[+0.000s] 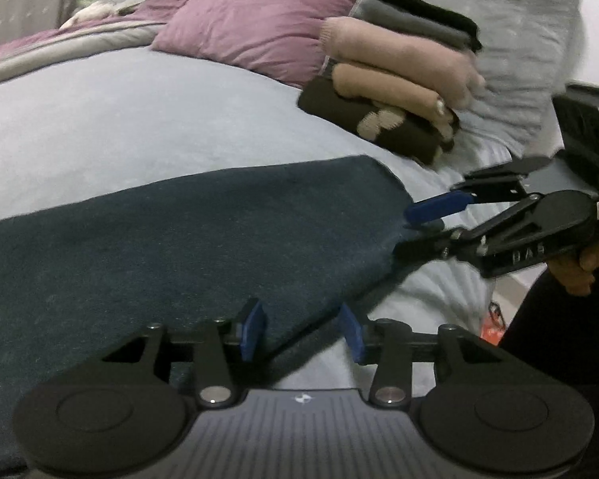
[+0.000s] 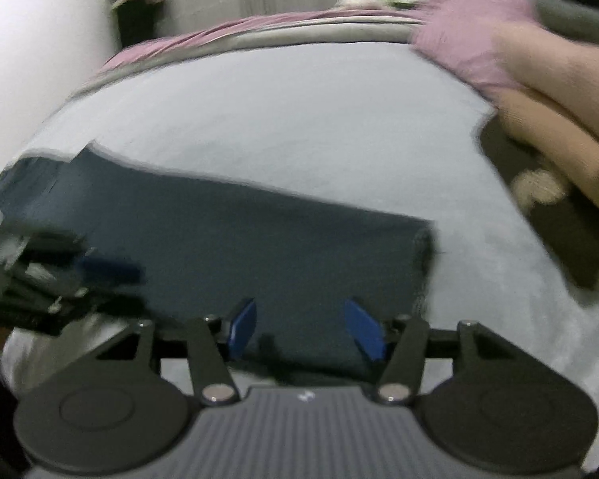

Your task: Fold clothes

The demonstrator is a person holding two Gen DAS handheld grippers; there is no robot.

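Observation:
A dark blue-grey garment (image 1: 179,231) lies flat and folded on the light blue bed sheet (image 1: 119,119). My left gripper (image 1: 301,331) hangs over its near edge; the jaws stand apart, with the cloth's edge below the gap and not pinched. My right gripper (image 1: 415,227) sits at the garment's right corner with its blue fingers (image 1: 435,207) spread. In the right wrist view the right gripper (image 2: 304,329) is open just above the garment (image 2: 239,231), gripping nothing. The left gripper (image 2: 100,271) shows blurred at the left.
A stack of folded clothes (image 1: 399,80), black, grey, peach and brown, rests against a pink pillow (image 1: 259,28) and a grey pillow (image 1: 531,40). The same stack (image 2: 559,139) fills the right edge. A hand (image 1: 579,275) holds the right gripper. Bare sheet (image 2: 259,111) stretches behind the garment.

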